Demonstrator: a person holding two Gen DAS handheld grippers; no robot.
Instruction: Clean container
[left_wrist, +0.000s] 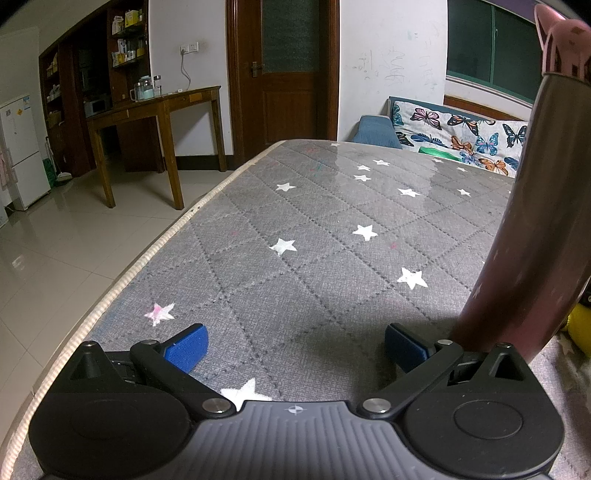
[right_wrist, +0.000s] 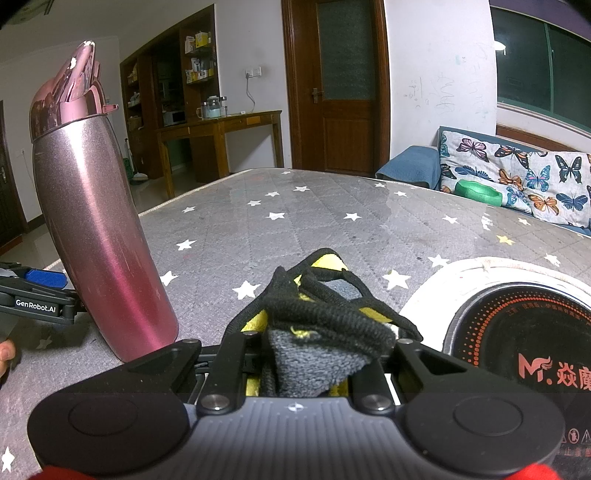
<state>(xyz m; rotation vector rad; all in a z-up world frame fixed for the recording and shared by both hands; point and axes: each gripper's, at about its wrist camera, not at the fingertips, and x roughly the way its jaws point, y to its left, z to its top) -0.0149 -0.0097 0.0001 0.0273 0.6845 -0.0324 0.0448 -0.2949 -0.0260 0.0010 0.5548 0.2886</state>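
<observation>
A tall pink metal bottle (right_wrist: 99, 236) with a shiny flip lid stands upright on the grey star-print mattress (right_wrist: 295, 229). It also shows at the right edge of the left wrist view (left_wrist: 532, 229). My left gripper (left_wrist: 295, 345) is open and empty, low over the mattress, just left of the bottle; its blue pad (right_wrist: 46, 277) shows beside the bottle. My right gripper (right_wrist: 325, 332) is shut on a grey, yellow and black cleaning cloth (right_wrist: 325, 317), to the right of the bottle and apart from it.
A white induction cooker (right_wrist: 517, 332) with a black top lies on the mattress at the right. A green bowl (right_wrist: 478, 192) sits on the butterfly-print sofa behind. The mattress edge (left_wrist: 122, 280) drops to tiled floor on the left. A wooden table (left_wrist: 155, 110) stands beyond.
</observation>
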